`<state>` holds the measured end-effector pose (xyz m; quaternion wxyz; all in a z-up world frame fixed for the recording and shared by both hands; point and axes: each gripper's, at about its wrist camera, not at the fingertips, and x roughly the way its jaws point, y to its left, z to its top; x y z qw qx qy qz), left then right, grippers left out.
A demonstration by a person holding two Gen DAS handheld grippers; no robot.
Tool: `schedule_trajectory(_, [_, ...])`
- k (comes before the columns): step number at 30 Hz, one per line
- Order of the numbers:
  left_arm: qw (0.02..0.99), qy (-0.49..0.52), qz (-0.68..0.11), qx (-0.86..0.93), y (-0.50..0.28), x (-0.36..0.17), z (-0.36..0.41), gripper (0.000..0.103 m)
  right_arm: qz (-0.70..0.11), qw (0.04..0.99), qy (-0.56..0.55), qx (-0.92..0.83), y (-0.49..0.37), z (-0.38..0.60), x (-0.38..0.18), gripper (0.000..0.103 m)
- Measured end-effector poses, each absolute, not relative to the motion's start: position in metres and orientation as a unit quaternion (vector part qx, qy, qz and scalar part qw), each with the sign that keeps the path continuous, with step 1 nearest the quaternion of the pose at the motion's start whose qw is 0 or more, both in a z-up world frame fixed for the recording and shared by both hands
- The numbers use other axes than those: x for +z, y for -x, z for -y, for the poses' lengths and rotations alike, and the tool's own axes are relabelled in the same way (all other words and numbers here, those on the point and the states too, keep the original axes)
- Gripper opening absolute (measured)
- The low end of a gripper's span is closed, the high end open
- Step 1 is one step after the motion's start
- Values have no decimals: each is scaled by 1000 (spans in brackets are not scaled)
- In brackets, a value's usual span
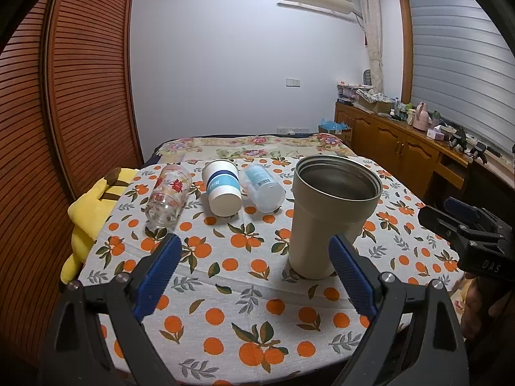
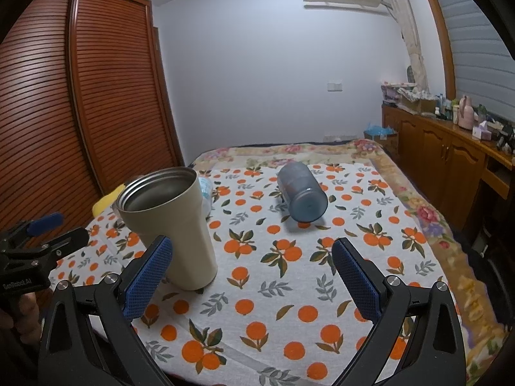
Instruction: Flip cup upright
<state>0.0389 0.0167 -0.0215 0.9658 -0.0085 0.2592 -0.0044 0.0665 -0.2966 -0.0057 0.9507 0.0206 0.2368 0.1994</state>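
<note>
Beige cup (image 1: 325, 218) stood upright, mouth up, on orange-print table (image 1: 257, 321), just beyond left gripper (image 1: 257, 276), touching or just beside its right finger (image 1: 352, 276). Left fingers spread wide, holding nothing. Right gripper (image 2: 252, 276) also spread wide, empty; cup (image 2: 173, 225) just beside its left finger (image 2: 146, 278). Blue cup (image 2: 301, 196) lay on its side farther back. Glass (image 1: 167, 197), white cup (image 1: 222, 186), clear cup (image 1: 262, 188) lay sideways in a row behind.
</note>
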Motion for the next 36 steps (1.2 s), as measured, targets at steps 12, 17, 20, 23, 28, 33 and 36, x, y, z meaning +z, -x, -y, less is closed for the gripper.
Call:
schedule_trajectory(12, [967, 11, -255, -2, -36, -18, -15, 93, -236, 951, -20, 199, -66, 296, -5, 101])
schedule_trajectory(17, [967, 11, -253, -1, -34, -16, -15, 93, -236, 951, -20, 199, -66, 297, -5, 101])
schedule_trajectory(20, [968, 12, -251, 0, -33, -15, -15, 93, -236, 951, -20, 199, -66, 297, -5, 101])
schedule_trajectory(23, [968, 12, -250, 1, -32, -14, -15, 93, -236, 951, -20, 199, -65, 296, -4, 101])
schedule_trajectory(28, [968, 13, -249, 2, -32, -13, -16, 93, -236, 951, -20, 199, -65, 296, -4, 101])
schedule_trajectory(33, [968, 13, -249, 3, -31, -13, -16, 93, -236, 951, -20, 199, -65, 296, -5, 101])
schedule_trajectory(36, [969, 12, -249, 3, -32, -13, -16, 93, -235, 951, -20, 199, -65, 296, -4, 101])
